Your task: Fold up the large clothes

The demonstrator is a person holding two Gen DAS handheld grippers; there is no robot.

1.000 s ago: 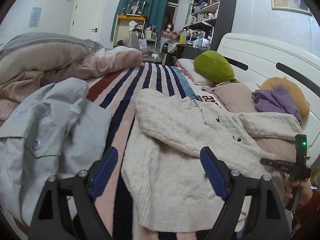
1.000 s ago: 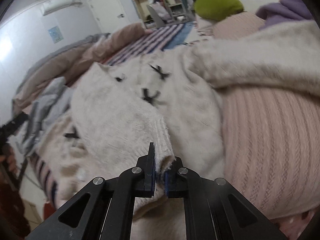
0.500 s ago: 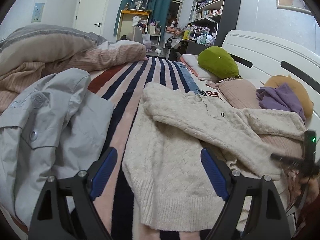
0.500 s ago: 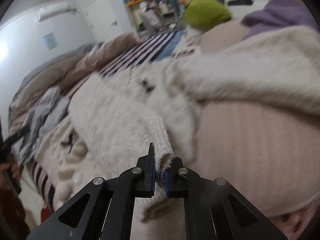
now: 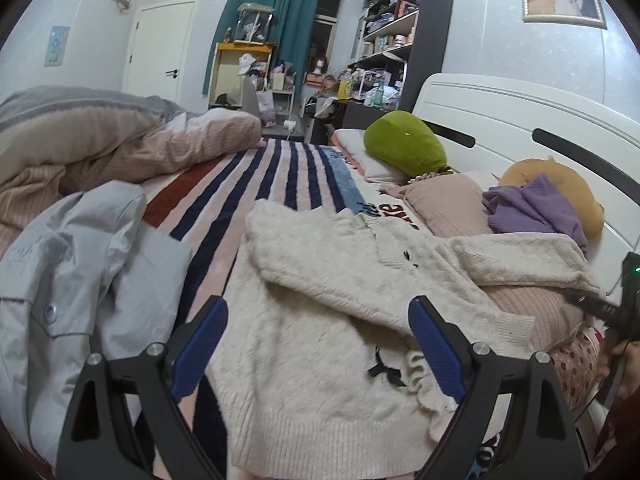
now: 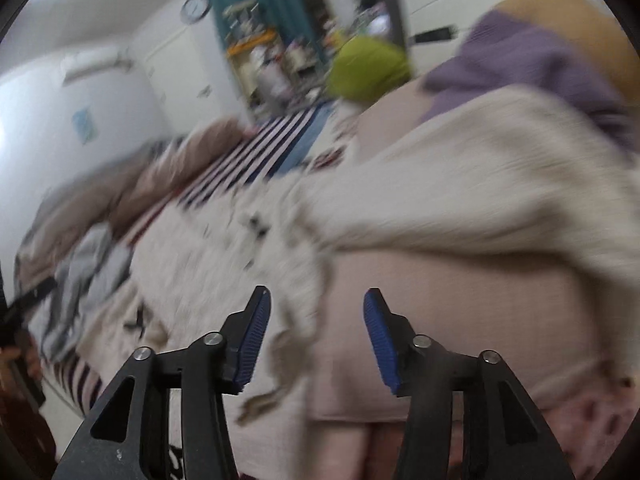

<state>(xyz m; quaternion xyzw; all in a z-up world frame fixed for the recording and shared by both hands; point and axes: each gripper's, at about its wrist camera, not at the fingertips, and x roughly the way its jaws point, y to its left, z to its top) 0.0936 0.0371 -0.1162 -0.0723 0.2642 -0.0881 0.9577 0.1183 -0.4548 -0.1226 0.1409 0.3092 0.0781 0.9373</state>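
Observation:
A cream knit sweater (image 5: 320, 344) with small black bows lies on the striped bed, one sleeve folded across its chest and the other draped over a pink pillow (image 5: 532, 304). My left gripper (image 5: 316, 336) is open and empty, hovering over the sweater's hem. My right gripper (image 6: 316, 332) is open and empty, its jaws apart just short of the sweater (image 6: 460, 184); this view is blurred. The right gripper also shows at the right edge of the left wrist view (image 5: 600, 308).
A grey jacket (image 5: 68, 288) lies left of the sweater. A rumpled duvet (image 5: 100, 144) is at the far left. A green cushion (image 5: 404, 144), a purple garment (image 5: 532, 208) and an orange cushion (image 5: 576, 184) sit by the white headboard (image 5: 520, 120).
My right gripper has opened and let go of the sweater cuff it held. The released sleeve now rests on the sweater. The left gripper has barely moved.

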